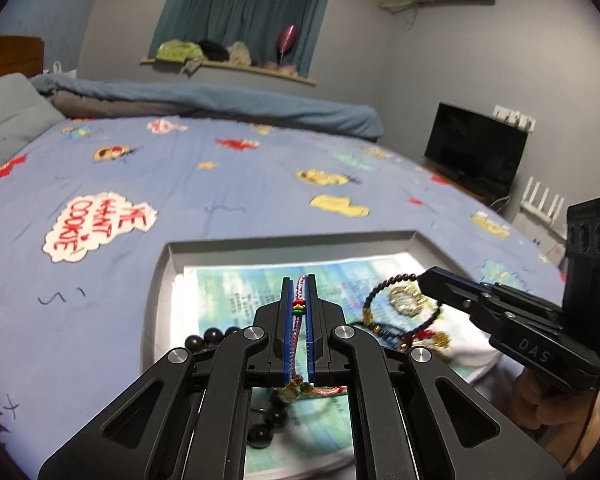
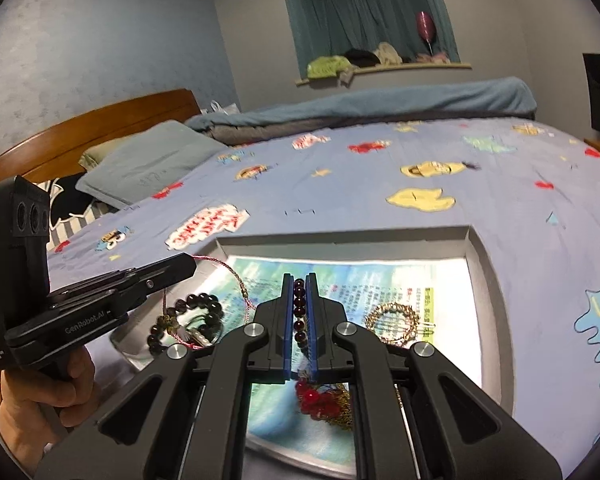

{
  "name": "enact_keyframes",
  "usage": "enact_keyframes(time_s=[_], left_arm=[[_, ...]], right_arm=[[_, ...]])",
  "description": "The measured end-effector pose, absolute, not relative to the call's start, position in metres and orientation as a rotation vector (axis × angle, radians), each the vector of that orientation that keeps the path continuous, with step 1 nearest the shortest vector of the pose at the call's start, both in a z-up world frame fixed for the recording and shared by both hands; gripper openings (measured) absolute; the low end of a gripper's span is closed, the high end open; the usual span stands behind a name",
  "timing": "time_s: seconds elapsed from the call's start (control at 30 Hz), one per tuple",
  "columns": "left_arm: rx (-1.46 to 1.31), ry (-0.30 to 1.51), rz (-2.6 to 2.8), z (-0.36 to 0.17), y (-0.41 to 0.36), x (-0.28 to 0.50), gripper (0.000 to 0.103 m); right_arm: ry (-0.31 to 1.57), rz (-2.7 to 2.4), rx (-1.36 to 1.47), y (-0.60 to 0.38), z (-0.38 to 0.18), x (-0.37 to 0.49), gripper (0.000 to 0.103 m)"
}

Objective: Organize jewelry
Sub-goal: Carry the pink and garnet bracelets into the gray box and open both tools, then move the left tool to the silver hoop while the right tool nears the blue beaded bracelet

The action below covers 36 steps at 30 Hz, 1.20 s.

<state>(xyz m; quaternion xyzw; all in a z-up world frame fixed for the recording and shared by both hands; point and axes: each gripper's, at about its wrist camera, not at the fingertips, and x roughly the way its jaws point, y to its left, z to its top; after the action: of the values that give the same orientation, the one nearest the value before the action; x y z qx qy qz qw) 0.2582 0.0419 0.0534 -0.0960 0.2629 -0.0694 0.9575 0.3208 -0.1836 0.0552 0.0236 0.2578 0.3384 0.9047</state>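
Observation:
My left gripper (image 1: 299, 280) is shut on a pink braided cord bracelet (image 1: 299, 312) with small red, yellow and green beads, held over the grey tray (image 1: 292, 244). My right gripper (image 2: 299, 278) is shut on a dark purple bead bracelet (image 2: 299, 312); the bracelet also shows in the left wrist view (image 1: 384, 286), hanging from the right gripper (image 1: 426, 278). A big black bead bracelet (image 2: 188, 320) lies in the tray at left. A gold chain bracelet (image 2: 392, 320) lies at right. Red beads with a gold chain (image 2: 320, 400) lie under my right gripper.
The tray lies on a blue cartoon-print bedsheet (image 1: 220, 184) and is lined with a printed paper (image 2: 360, 280). A pillow (image 2: 148, 164) and wooden headboard (image 2: 100, 120) are at the far left. A dark screen (image 1: 476, 148) stands beyond the bed.

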Motion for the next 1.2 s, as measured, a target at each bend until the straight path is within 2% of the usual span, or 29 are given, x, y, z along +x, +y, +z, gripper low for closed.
enact_keyframes(time_s=[0.27,0.37,0.43,0.47,0.5,0.57,0.77,0.83,0.87,0.9,1.2], left_arm=[[-0.169,0.630,-0.126,0.033,0.040,0.272,0.006],[-0.155,0.631,-0.116,0.032,0.038,0.271,0.014],[-0.146,0.628,-0.104,0.034,0.038,0.269,0.021],[-0.145,0.625,-0.104,0.035,0.037,0.268,0.027],[-0.141,0.619,-0.097,0.036,0.038,0.267,0.037],[-0.137,0.610,-0.093,0.038,0.039,0.265,0.038],[-0.117,0.589,-0.086,0.043,0.040,0.255,0.038],[-0.109,0.574,-0.087,0.047,0.040,0.250,0.046],[-0.108,0.566,-0.091,0.048,0.040,0.247,0.061],[-0.099,0.547,-0.093,0.051,0.039,0.241,0.067],[-0.076,0.500,-0.106,0.059,0.041,0.203,0.067]], right_arm=[[0.623,0.675,0.001,-0.171,0.039,0.331,0.006],[0.638,0.664,0.015,-0.173,0.036,0.335,0.007],[0.644,0.659,0.019,-0.174,0.036,0.336,0.010],[0.647,0.656,0.021,-0.175,0.035,0.336,0.018],[0.647,0.654,0.023,-0.175,0.036,0.336,0.027],[0.634,0.650,0.031,-0.178,0.037,0.334,0.034],[0.592,0.667,0.052,-0.186,0.043,0.325,0.034],[0.566,0.678,0.062,-0.191,0.046,0.319,0.038],[0.552,0.685,0.067,-0.194,0.048,0.315,0.041],[0.543,0.689,0.070,-0.196,0.050,0.312,0.043],[0.487,0.726,0.033,-0.209,0.056,0.273,0.047]])
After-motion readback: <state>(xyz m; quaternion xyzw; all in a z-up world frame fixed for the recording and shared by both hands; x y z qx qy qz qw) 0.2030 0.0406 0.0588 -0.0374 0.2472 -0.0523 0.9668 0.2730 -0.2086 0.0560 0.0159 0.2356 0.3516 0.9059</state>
